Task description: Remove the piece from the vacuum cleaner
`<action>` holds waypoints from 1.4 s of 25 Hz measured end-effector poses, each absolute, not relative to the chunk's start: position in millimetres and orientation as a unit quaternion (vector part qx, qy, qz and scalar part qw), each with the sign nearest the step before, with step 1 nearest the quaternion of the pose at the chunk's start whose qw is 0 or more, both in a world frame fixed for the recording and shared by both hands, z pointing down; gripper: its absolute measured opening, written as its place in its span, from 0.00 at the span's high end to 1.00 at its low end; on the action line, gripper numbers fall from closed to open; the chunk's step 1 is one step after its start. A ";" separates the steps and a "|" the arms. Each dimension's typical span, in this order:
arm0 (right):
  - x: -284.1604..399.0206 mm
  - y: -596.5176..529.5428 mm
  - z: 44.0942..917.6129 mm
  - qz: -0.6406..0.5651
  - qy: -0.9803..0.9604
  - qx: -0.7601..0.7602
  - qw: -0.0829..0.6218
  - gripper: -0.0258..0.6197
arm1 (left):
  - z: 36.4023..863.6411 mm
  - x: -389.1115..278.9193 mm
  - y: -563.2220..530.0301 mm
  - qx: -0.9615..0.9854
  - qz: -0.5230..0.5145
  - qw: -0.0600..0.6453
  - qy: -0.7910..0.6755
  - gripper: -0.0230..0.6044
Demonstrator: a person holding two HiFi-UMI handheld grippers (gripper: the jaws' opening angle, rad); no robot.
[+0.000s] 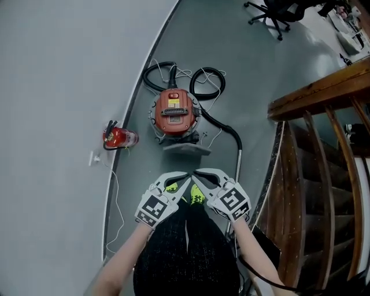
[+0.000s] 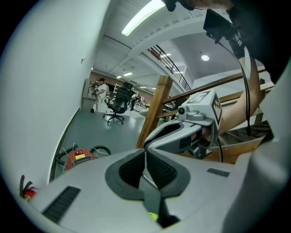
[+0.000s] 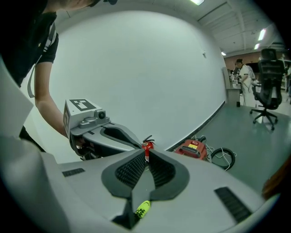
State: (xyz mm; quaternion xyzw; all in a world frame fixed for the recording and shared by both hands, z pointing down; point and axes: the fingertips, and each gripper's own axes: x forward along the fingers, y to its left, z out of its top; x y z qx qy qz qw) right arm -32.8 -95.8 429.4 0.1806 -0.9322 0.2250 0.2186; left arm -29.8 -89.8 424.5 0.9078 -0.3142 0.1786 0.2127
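Note:
A red canister vacuum cleaner [image 1: 174,111] stands on the grey floor by the curved white wall; it also shows in the left gripper view as the vacuum cleaner [image 2: 77,157] and in the right gripper view as the vacuum cleaner [image 3: 193,149]. Its black hose [image 1: 222,123] loops behind it and runs to a metal wand [image 1: 237,167]. A grey flat piece [image 1: 186,148] lies at its front. My left gripper [image 1: 184,176] and right gripper [image 1: 195,173] hover side by side above the floor, short of the vacuum, tips nearly meeting. Both are shut and hold nothing.
A red fire extinguisher [image 1: 119,137] lies by the wall to the left of the vacuum. A white cable [image 1: 115,191] trails along the wall's foot. A wooden stair railing [image 1: 312,167] stands to the right. A black office chair [image 1: 277,13] stands far off.

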 end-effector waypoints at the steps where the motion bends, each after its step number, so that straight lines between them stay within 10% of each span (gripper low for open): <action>1: -31.9 -97.1 437.0 0.226 -0.931 0.184 0.222 0.93 | 431.8 -29.3 -90.9 0.907 0.182 0.215 -0.314 0.95; 35: -20.2 -134.9 669.8 0.187 -0.909 0.160 0.337 0.68 | 667.3 -38.5 -125.7 0.872 0.269 0.205 -0.354 0.66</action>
